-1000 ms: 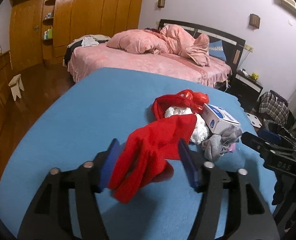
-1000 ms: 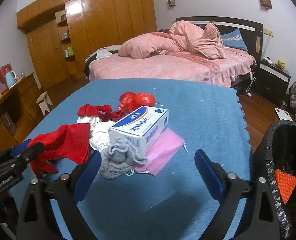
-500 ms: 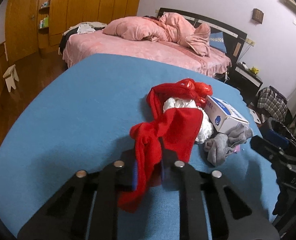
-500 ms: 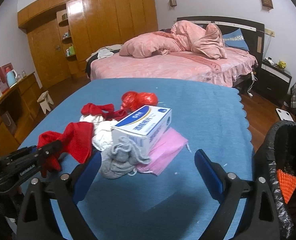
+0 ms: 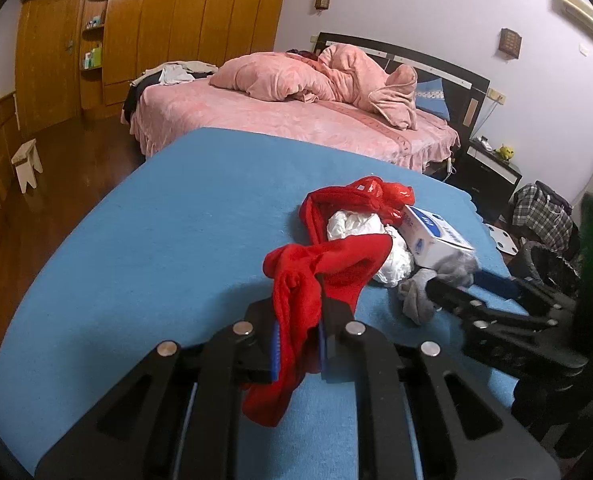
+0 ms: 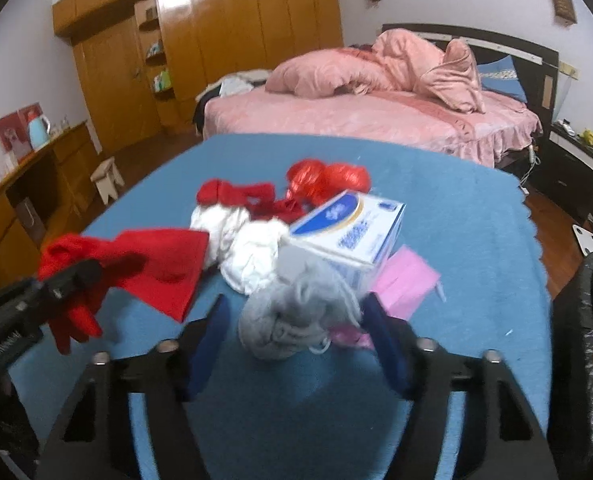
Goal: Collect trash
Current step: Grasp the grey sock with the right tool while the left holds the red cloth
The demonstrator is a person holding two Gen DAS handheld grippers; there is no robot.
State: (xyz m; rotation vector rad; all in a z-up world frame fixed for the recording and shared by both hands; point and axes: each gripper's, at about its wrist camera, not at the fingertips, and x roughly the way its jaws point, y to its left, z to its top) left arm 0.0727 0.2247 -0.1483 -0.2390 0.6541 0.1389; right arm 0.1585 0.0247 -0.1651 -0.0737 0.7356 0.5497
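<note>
A heap of trash lies on the blue table (image 5: 156, 248). My left gripper (image 5: 298, 342) is shut on a red cloth (image 5: 316, 276), which hangs between its fingers; the cloth also shows in the right wrist view (image 6: 152, 264). My right gripper (image 6: 296, 328) is open, its fingers on either side of a grey sock (image 6: 296, 320), apart from it. Behind the sock lie a white and blue box (image 6: 352, 232), a white crumpled wad (image 6: 248, 248), a pink mask (image 6: 406, 280), a red ribbon (image 6: 240, 196) and a red plastic bag (image 6: 328, 178).
A black-lined trash bin (image 6: 588, 320) stands at the table's right edge, with something orange inside. A pink bed (image 5: 296, 120) stands beyond the table. A wooden wardrobe (image 5: 156, 28) and a small stool (image 5: 26, 162) are at the left.
My left gripper closed on the red cloth and lifted its end. My right gripper moved forward and left, narrowing until its fingers flank the grey sock.
</note>
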